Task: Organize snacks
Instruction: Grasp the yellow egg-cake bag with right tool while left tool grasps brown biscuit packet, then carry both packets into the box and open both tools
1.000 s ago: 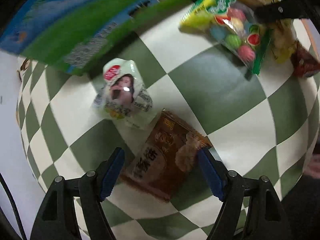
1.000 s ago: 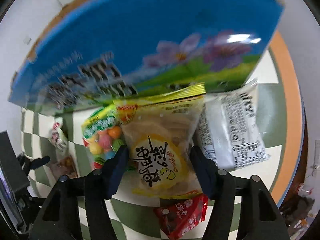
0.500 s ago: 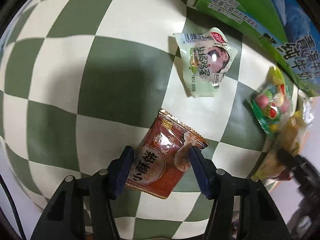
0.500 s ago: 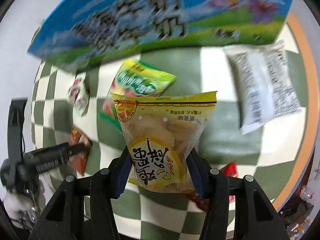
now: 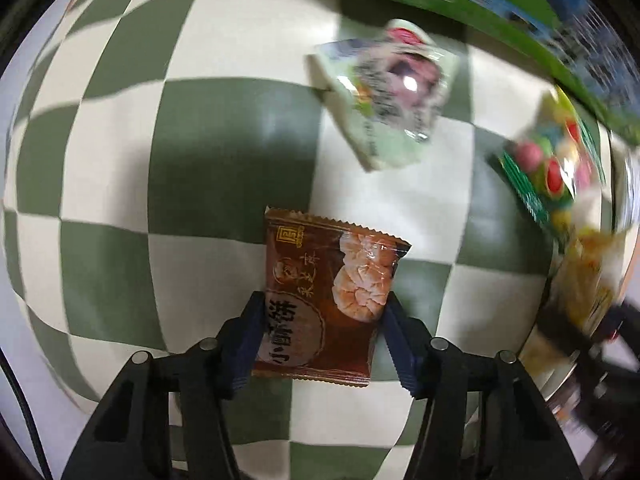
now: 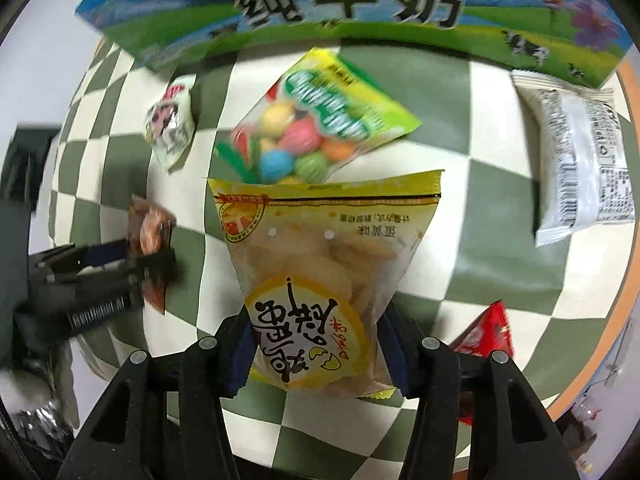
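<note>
Both tools clamped and lifted over the tabletop (image 6: 500, 120): left tool (image 5: 320, 344) grips brown biscuit packet (image 5: 324, 300), right tool (image 6: 316, 356) grips yellow chip bag (image 6: 320, 280); judge steady carry toward milk carton box (image 6: 344, 4), squeeze unrelaxed.

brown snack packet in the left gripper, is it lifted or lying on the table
Lifted. The left gripper pinches the brown snack packet by its sides, and the right wrist view shows it held above the checkered tablecloth.

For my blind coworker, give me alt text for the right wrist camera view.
The right gripper pinches a yellow chip bag above a green-and-white checkered tablecloth. Beyond lie a candy bag, a white packet and a milk carton.
</note>
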The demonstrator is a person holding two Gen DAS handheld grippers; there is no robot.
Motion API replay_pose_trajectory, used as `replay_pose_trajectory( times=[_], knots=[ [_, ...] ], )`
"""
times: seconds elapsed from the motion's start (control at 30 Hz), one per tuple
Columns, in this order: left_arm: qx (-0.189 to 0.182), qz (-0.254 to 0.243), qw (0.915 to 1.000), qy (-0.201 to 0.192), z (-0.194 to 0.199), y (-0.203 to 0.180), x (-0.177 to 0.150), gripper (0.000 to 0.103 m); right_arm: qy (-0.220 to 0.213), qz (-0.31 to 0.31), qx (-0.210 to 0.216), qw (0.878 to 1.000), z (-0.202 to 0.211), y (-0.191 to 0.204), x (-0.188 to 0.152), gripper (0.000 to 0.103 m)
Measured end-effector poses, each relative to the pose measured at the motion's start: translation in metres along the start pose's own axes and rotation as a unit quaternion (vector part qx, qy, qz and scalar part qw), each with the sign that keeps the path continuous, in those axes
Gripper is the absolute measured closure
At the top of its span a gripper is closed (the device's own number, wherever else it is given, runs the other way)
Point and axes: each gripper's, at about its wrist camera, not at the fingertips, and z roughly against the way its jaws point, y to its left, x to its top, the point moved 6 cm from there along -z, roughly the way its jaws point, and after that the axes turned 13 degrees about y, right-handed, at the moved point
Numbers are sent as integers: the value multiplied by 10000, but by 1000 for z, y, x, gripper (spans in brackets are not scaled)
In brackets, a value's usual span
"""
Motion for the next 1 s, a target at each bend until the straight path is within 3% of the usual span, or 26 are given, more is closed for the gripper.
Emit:
replay_pose_trajectory(
  times=[0.17,0.27,0.3,0.37,0.57,0.8,0.9,1.0],
  knots=[
    [97,-86,9999,-27,-5,4,-1,47,-81,-228,56,9997,-9,2,1,35],
    [221,-71,9995,-215,2,-16,0,49,-152,-186,-52,9997,-11,9,3,35],
    [260,-78,9993,-275,5,-20,-1,49,-187,-141,-102,9997,-12,13,3,36],
    [253,-124,9989,-378,11,-27,-12,49,-252,-68,-150,9995,-14,22,2,47],
    [3,-418,9959,-796,67,-79,-23,49,-413,-115,243,9988,1,36,-8,54],
    [-669,-765,9843,-1444,157,-134,-21,49,-1106,-419,1009,9878,73,28,-2,54],
    [-966,-903,9788,-1567,198,-123,6,49,-1490,-501,1172,9806,120,6,6,54],
    [-1157,-1016,9746,-1627,223,-143,27,49,-1924,-599,1192,9722,166,-14,20,54]
  ],
)
